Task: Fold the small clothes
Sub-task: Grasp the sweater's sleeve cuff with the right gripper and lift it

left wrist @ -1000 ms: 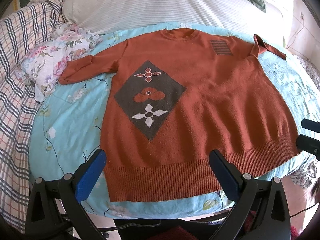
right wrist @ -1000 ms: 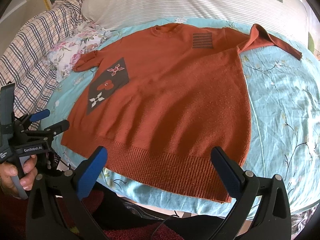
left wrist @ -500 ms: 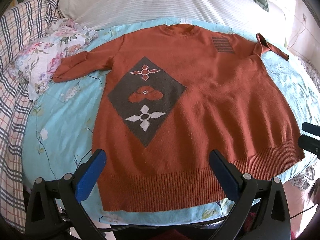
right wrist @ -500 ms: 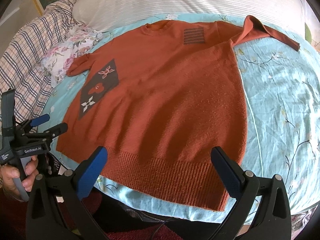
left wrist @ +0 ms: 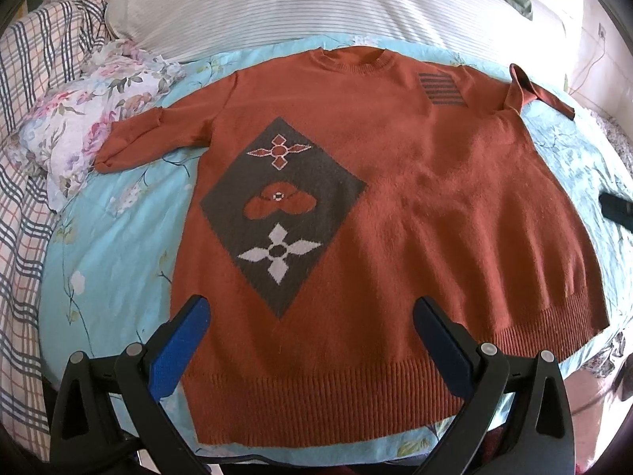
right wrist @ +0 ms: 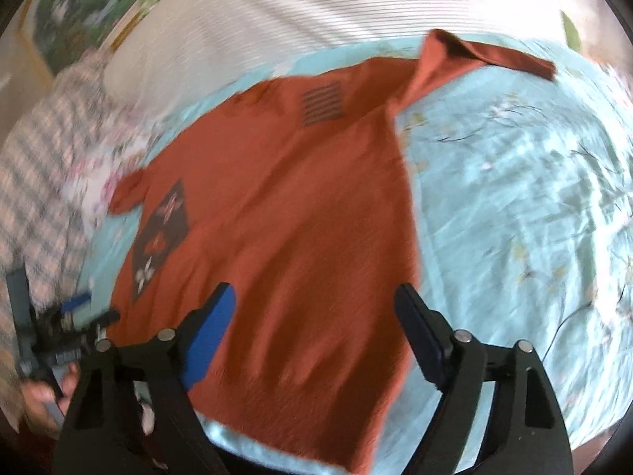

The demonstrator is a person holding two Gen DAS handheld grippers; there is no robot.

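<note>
A sweater (left wrist: pixel 395 217) lies flat on the bedspread (left wrist: pixel 118 245), neck toward the pillow (left wrist: pixel 296 8) behind it. One sleeve reaches left onto a crumpled cloth (left wrist: pixel 79 126); a blanket (left wrist: pixel 23 158) lies further left. The other sleeve folds at the right.

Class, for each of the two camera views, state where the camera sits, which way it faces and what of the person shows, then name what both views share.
Left wrist: on the left gripper, looking down over its open fingers at the orange sweater; no body part is visible.
Right wrist: on the right gripper, jaws just been closing with nothing between them, aimed at the sweater's right side; the person's left hand shows.
Shared: sweater, blue floral sheet, striped pillow.
</note>
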